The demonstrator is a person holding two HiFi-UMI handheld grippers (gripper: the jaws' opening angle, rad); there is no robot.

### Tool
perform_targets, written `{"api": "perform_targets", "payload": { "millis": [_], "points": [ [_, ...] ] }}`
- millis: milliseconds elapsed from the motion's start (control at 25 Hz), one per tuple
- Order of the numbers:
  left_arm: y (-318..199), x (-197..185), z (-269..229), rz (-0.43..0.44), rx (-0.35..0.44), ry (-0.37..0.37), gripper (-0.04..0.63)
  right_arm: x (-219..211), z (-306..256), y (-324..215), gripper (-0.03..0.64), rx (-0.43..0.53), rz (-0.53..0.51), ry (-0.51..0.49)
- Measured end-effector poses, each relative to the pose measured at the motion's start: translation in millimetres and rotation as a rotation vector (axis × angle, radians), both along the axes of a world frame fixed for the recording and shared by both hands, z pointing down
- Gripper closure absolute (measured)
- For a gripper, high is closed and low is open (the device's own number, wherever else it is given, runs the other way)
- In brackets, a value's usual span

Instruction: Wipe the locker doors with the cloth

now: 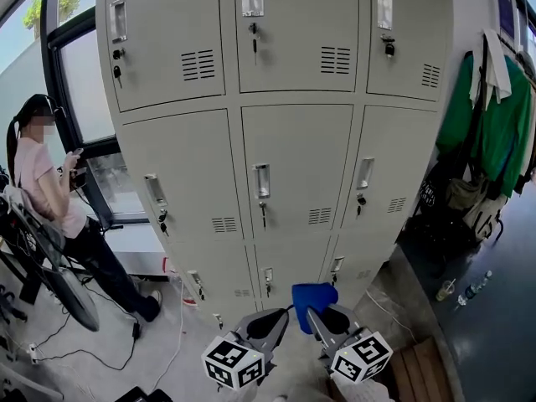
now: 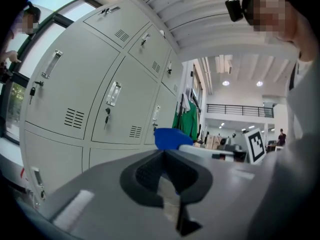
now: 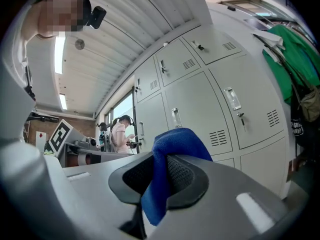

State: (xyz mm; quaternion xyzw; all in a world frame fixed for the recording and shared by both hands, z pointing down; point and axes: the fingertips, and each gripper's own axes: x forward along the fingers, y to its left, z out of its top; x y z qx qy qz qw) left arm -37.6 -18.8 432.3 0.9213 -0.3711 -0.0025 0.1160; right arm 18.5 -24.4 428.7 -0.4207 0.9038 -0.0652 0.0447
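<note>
Right gripper (image 1: 321,315): jaws pinching blue cloth (image 1: 311,295). Left gripper (image 1: 275,319): jaws pressed together, empty. Lockers (image 1: 293,166) ahead.

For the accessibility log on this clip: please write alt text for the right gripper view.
The right gripper is shut on a blue cloth, which bunches above its dark jaws. Behind stands a bank of grey lockers with handles and keys; a person in a pink top stands farther off.
</note>
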Motion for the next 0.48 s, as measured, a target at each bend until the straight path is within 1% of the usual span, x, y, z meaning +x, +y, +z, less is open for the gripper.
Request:
{"api": "perform_targets", "payload": {
  "millis": [200,320,480],
  "points": [
    [-34,-5,-7,-0.016,0.012,0.007,0.589,-11,-9,-35,0.561,0.024,-0.037,0.006],
    [-58,-12,-16,-0.05,0.028,0.015,0.589,-14,-16,-58,0.561,0.035,-0.061,0.001],
    [-86,-17,-27,-0.089,0.056,0.02,0.589,-21,-27,-83,0.561,0.065,-0.106,0.028]
  ]
}}
